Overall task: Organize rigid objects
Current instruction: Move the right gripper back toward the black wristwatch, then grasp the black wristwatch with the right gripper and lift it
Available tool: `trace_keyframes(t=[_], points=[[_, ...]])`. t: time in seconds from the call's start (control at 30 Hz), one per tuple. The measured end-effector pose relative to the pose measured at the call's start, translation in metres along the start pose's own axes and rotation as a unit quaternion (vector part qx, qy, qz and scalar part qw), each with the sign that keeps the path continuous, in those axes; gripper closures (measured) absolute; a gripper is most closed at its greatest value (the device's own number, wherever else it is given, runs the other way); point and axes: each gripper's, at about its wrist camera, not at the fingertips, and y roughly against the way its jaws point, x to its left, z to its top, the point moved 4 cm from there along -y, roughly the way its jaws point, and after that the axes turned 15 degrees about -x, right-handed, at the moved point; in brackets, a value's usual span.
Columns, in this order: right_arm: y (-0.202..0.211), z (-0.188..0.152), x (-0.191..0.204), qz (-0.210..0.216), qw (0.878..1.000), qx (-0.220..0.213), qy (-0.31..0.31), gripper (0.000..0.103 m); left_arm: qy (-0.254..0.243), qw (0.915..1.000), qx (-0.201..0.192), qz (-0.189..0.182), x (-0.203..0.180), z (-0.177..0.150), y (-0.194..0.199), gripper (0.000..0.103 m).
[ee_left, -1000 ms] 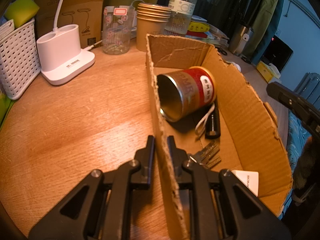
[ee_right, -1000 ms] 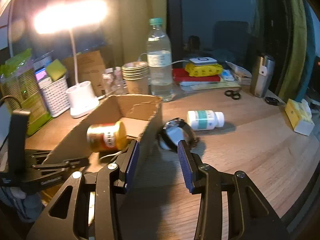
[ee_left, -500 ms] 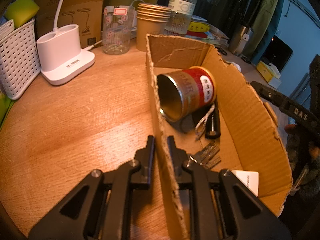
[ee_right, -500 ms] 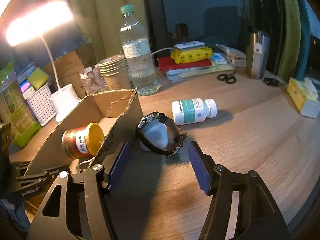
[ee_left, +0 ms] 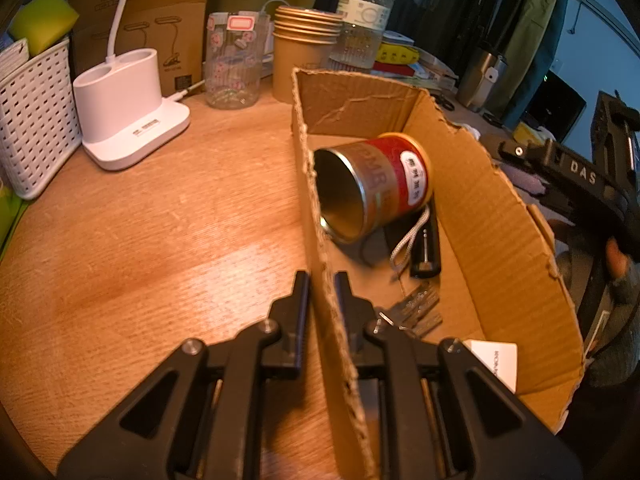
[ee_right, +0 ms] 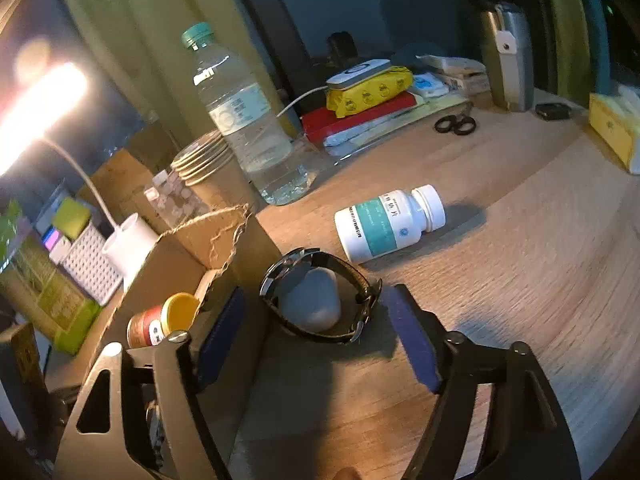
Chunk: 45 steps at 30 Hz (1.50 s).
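Pinching the cardboard box (ee_left: 496, 216) wall, the left gripper (ee_left: 321, 280) holds; the right gripper (ee_right: 316, 312) fingers are opening (watch (ee_right: 320, 300) between, untouched).

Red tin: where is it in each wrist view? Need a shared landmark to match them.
Left wrist: tin lies on its side inside the box, centre frame, open mouth toward the camera.
Right wrist: tin at lower left, inside the box, yellow end showing, partly hidden by a finger.
Shared landmark: the water bottle behind the box.
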Motion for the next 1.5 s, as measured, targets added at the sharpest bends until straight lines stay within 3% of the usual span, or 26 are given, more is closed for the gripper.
trace_keyframes(t=[0.23, 0.8, 1.1, 1.5], points=[[-0.011, 0.004, -0.009, 0.001, 0.999, 0.0, -0.048, 0.022, 0.0, 1.0, 0.0, 0.0, 0.0, 0.0, 0.0, 0.089], [-0.034, -0.011, -0.006, -0.001, 0.998, 0.036, -0.043, 0.022, 0.0, 1.0, 0.0, 0.0, 0.0, 0.0, 0.0, 0.089], [-0.029, -0.011, -0.006, 0.014, 0.998, 0.029, -0.05, 0.038, 0.0, 1.0, 0.0, 0.0, 0.0, 0.0, 0.0, 0.089], [-0.005, -0.004, -0.017, 0.029, 0.996, -0.001, -0.082, 0.04, 0.0, 1.0, 0.0, 0.0, 0.0, 0.0, 0.0, 0.089]])
